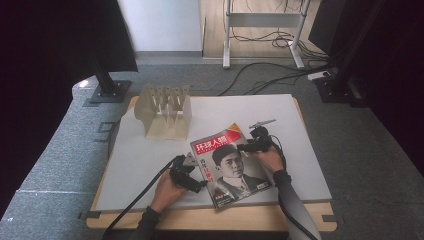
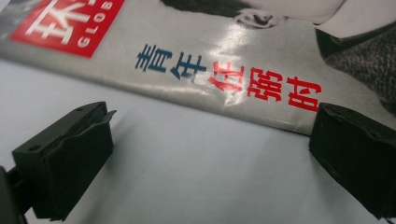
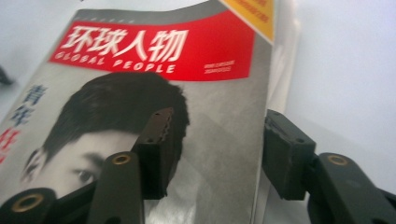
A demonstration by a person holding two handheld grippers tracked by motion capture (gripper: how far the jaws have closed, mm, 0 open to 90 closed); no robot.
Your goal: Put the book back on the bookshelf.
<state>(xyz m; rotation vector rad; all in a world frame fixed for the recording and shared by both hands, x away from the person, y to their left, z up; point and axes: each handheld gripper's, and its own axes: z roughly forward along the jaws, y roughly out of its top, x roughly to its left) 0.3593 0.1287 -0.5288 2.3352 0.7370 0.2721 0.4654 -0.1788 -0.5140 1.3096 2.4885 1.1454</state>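
Right gripper: jaws part-open, straddling the magazine right edge, no contact visible. Left gripper: jaws wide open, magazine spine edge just ahead, bare table between jaws.

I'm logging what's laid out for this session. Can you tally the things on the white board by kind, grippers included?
Magazine: 1
Wooden slotted rack: 1
Hand-held grippers: 2, the left gripper and the right gripper
Total: 4
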